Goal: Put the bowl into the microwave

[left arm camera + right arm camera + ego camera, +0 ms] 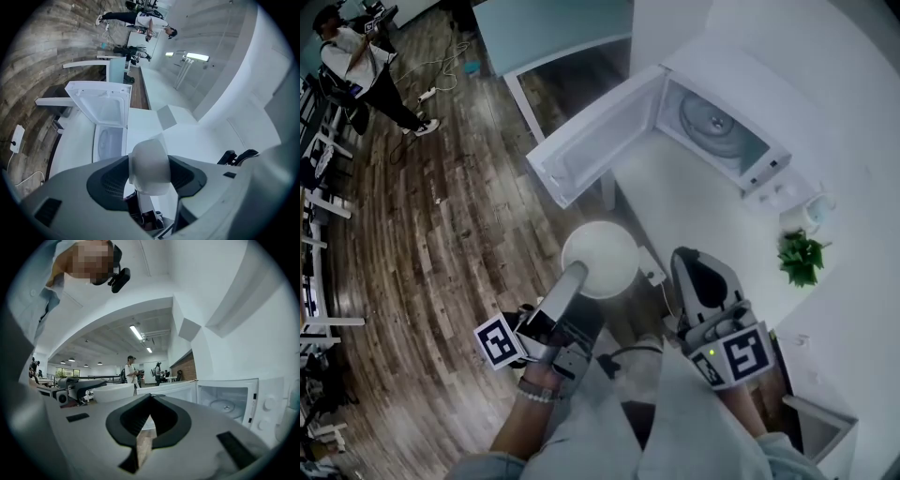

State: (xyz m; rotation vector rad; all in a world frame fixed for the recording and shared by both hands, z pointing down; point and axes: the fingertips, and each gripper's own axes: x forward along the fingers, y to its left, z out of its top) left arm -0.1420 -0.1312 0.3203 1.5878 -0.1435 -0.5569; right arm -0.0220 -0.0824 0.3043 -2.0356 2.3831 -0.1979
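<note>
Left tongs [578,274] pinch the bowl [602,258] by its rim; right tongs [686,255] sit pressed together, empty. That edge grip may tip it against the microwave door [591,141]

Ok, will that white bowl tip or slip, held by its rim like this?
Probably stiff: the bowl looks evenly round though the left gripper pinches one rim edge. Held off-centre, it may droop or swing. Its smooth white surface looks slippery, so move gently.

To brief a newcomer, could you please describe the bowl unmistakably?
Start at the white counter bearing the open microwave. Just before its swung-out door, the left tool grips the bowl by its rim. Round and plain white, it alone is carried.
</note>
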